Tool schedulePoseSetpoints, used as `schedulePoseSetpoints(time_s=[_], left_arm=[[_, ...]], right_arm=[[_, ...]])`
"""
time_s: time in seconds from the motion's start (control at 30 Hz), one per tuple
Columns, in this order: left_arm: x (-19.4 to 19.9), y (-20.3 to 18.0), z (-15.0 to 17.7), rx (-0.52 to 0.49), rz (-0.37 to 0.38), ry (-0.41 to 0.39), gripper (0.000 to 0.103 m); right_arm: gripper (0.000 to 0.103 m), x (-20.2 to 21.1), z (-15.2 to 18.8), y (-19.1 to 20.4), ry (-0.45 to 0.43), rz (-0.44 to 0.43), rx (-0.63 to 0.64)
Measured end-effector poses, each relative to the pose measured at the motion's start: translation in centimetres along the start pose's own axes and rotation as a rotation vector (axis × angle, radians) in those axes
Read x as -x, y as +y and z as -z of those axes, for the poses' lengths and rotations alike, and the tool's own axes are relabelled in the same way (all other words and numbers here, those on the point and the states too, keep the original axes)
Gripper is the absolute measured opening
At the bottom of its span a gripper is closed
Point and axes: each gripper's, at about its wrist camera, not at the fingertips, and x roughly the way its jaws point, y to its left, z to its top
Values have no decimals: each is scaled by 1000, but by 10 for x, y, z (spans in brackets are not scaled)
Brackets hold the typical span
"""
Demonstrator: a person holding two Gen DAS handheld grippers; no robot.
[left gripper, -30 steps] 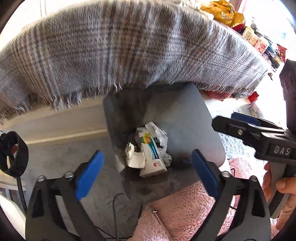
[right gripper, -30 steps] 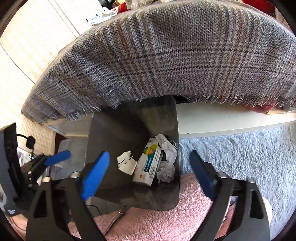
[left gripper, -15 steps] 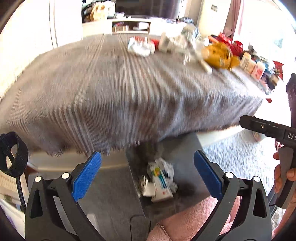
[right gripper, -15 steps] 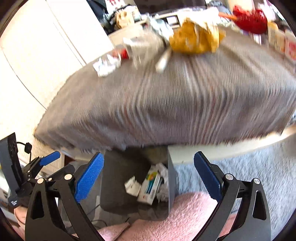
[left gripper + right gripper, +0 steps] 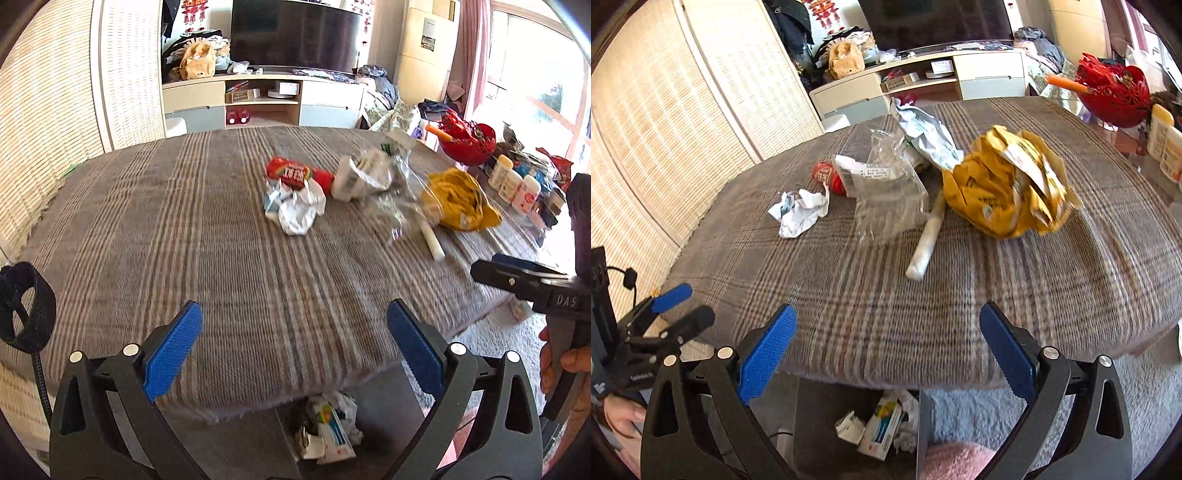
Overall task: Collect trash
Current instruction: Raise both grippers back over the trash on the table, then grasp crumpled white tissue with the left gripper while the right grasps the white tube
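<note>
Trash lay across the table [image 5: 871,314]: from left, crumpled white paper [image 5: 799,212], clear plastic wrapper [image 5: 890,192], yellow bag [image 5: 1008,188]. Both the left claw [image 5: 293,343] and right claw [image 5: 888,345] gaped wide, empty, so reaching seemed next. Below, the bin [image 5: 820,424] held a carton [image 5: 882,428] and scraps.

A plaid cloth [image 5: 184,236] covers the table. Behind it stand a cream media unit [image 5: 266,96] bearing a dark television [image 5: 295,35] and a tan bag [image 5: 197,61]. A red openwork basket [image 5: 1115,90] sits at the table's right edge, beside white bottles [image 5: 513,182]. A slatted screen [image 5: 665,122] lines the left wall.
</note>
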Motion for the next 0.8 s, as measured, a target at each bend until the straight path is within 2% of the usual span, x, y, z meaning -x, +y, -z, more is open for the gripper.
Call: schedulePoseSetpoints(time_s=[0.1, 0.13, 0.2, 0.27, 0.3, 0.47, 0.6, 0.73, 0.8], left_arm=[[-16, 7, -16, 5, 17, -4, 94], [-21, 8, -20, 6, 18, -2, 90], [-33, 11, -28, 10, 30, 11, 80], [-44, 11, -33, 15, 44, 30, 59], [-51, 11, -35, 15, 53, 43, 51], [-72, 8, -36, -3, 80, 72, 43], [-86, 11, -39, 4, 89, 88, 42], [-102, 15, -44, 16, 96, 102, 42], [-107, 14, -47, 12, 98, 105, 42]], right_arm=[[94, -9, -9, 0, -4, 0, 9], [89, -12, -11, -1, -2, -1, 9], [79, -20, -15, -3, 11, -8, 5], [67, -28, -15, -4, 24, -8, 3], [64, -32, -15, -5, 32, -9, 3], [49, -47, -15, -7, 53, 3, 8], [42, -52, -15, -4, 49, 37, 29], [21, -53, -11, -4, 34, 103, 41], [20, -51, -11, -8, 34, 88, 30]])
